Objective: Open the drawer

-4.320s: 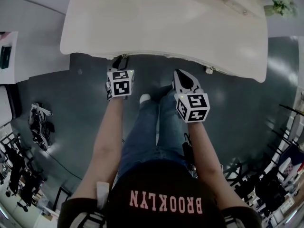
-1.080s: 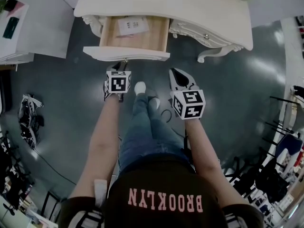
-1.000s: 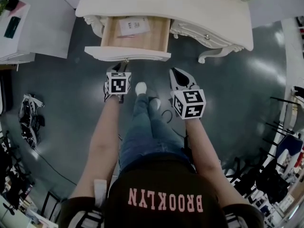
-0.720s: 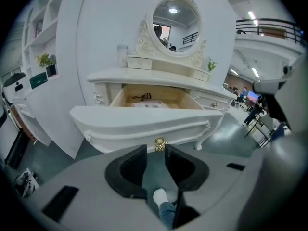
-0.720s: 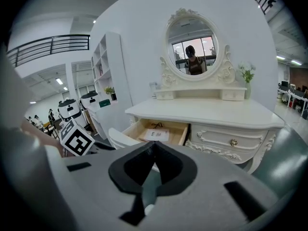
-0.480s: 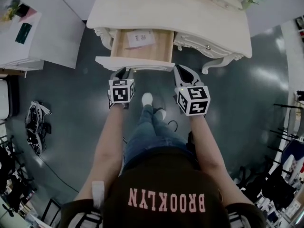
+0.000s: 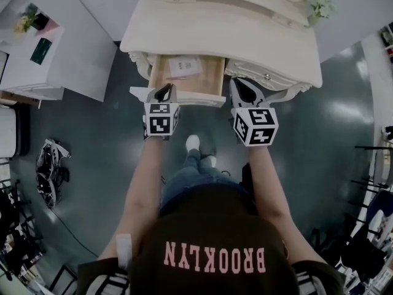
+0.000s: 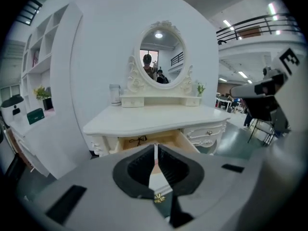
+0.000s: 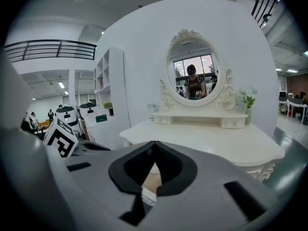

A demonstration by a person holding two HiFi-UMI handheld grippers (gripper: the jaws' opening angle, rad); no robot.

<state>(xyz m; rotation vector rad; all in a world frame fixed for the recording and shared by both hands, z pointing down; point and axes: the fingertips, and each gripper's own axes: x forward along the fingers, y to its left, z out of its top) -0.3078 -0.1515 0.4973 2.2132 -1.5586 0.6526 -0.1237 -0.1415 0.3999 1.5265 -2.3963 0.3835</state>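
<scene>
The white dressing table's tabletop (image 7: 245,29) fills the far side of the head view. The drawer (image 7: 202,80) stands pulled out from under its left half toward the person, so the task looks done or nearly done. The drawer's line of travel runs straight from the table to the person, and its front panel lies across that line. The left claw (image 7: 163,93) is the nearer one. It hangs directly above that front panel, pointing forward and down over the open box. Its jaws have just been closing, and they now meet at the tips with nothing between them. The right claw (image 7: 244,91) sits just beside the drawer's right corner, over the neighbouring closed front with its small knob (image 7: 266,77). Its jaws are also together and empty. Any further pull would probably fall to the left claw, drawn back toward the body. A sheet of paper (image 7: 184,66) lies at the back of the drawer.
</scene>
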